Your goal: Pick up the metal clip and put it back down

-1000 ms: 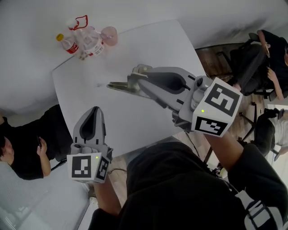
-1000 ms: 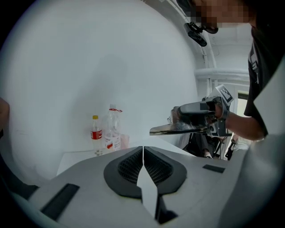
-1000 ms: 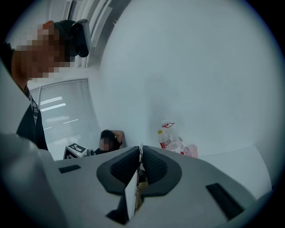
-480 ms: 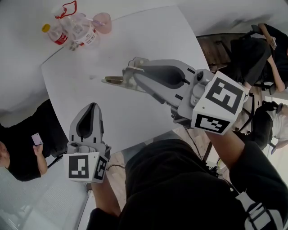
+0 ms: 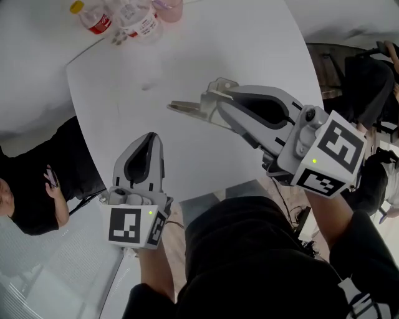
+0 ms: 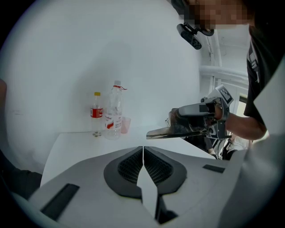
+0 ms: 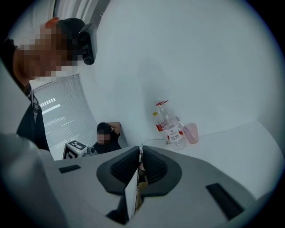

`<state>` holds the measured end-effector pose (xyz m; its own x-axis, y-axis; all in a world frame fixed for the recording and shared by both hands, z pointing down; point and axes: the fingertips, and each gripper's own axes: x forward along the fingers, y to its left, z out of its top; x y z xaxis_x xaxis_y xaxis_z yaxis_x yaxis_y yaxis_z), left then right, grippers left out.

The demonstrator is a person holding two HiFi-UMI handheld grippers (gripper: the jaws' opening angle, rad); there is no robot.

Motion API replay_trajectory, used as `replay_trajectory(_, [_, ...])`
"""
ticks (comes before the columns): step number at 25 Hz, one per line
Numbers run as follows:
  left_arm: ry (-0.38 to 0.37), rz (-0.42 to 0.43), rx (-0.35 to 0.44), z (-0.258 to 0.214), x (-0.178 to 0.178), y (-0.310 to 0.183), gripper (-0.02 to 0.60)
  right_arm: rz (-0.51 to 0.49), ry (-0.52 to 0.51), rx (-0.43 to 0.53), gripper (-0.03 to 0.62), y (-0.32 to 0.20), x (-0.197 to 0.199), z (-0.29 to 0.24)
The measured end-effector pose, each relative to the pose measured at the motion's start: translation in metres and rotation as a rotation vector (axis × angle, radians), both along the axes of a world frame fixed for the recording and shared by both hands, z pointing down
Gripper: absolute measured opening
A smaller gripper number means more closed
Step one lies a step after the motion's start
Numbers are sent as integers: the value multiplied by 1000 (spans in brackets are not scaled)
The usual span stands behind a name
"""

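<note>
Head view, left margin: a seated person in black clothing (image 5: pixel 34 199) is beside the white table with rounded corners (image 5: pixel 243 50).

The grey left gripper (image 5: pixel 151 138) is low in the frame, pointing up over the table's near edge. In the left gripper view its two jaws are pressed together along their full length, with nothing between them.

At the table's far left corner three items are grouped close together:
- a small plastic bottle with yellow cap and red label (image 5: pixel 93 17);
- a taller clear plastic bottle (image 5: pixel 140 20);
- a pink translucent cup (image 5: pixel 168 7).

The left gripper view shows the same group upright, with the cup just beside the clear bottle on its right.

Right of centre, the flat silver metal clip (image 5: pixel 187 108) is off the table, in the air above its middle. It lies roughly level and projects leftward from the tip of the grey right gripper (image 5: pixel 212 104). The left gripper view confirms the clip (image 6: pixel 164 132) is clear of the tabletop and held at one end.

In the right gripper view the right gripper (image 7: pixel 140 153) has its jaws closed on the clip (image 7: pixel 141 180), seen edge-on as a thin strip between the ribbed pads.

At the far right edge of the head view, dark chairs (image 5: pixel 368 75) stand on the floor beyond the table.
</note>
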<state>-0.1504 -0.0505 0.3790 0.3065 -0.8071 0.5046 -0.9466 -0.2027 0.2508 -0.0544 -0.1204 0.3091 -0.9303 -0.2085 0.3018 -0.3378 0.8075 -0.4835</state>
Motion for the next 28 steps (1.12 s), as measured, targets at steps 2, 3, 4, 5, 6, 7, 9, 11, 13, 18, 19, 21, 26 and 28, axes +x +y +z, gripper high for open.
replay_trajectory(2, [-3,9,17,-7,-4,-6,23,16,-4,9,38,-2,-2,-5])
replay_trajectory(3, [-5,15,30,-12,-7,-10,23,26,-7,18,38,-4,-3,-10])
replay_trajectory(4, [-5,20,40,-17,-8,-12,23,34,-9,24,38,-5,-4,-15])
replay_trajectory(5, [-5,23,45,-20,-9,-14,23,40,-9,26,38,-5,-4,-18])
replay_trajectory(6, [-3,24,45,-21,-10,-15,23,42,-8,23,38,-6,-4,-18])
replay_trajectory(7, [-1,23,41,-20,-10,-15,23,43,-8,18,38,-6,-4,-17])
replay_trajectory(9, [0,24,27,-15,-9,-15,23,42,-10,4,38,-6,-4,-11])
replay_trajectory(11, [4,23,15,-10,-6,-15,23,41,-8,-7,38,-6,-2,-5])
replay_trajectory(13, [10,22,10,-8,-4,-14,23,40,-6,-11,38,-7,-2,-2])
replay_trajectory(18, [36,38,49,-9,5,-19,23,24,22,36,38,-5,-3,-5])
replay_trajectory(19, [35,46,54,-9,6,-21,23,21,23,44,38,-5,-3,-6])
replay_trajectory(21, [38,58,60,-10,9,-24,23,20,19,46,38,-4,-3,-6])
replay_trajectory(26, [42,55,102,-15,10,-30,23,17,29,63,38,-4,-7,-7])
replay_trajectory(28, [40,58,117,-20,13,-33,23,12,29,70,38,-5,-6,-7])
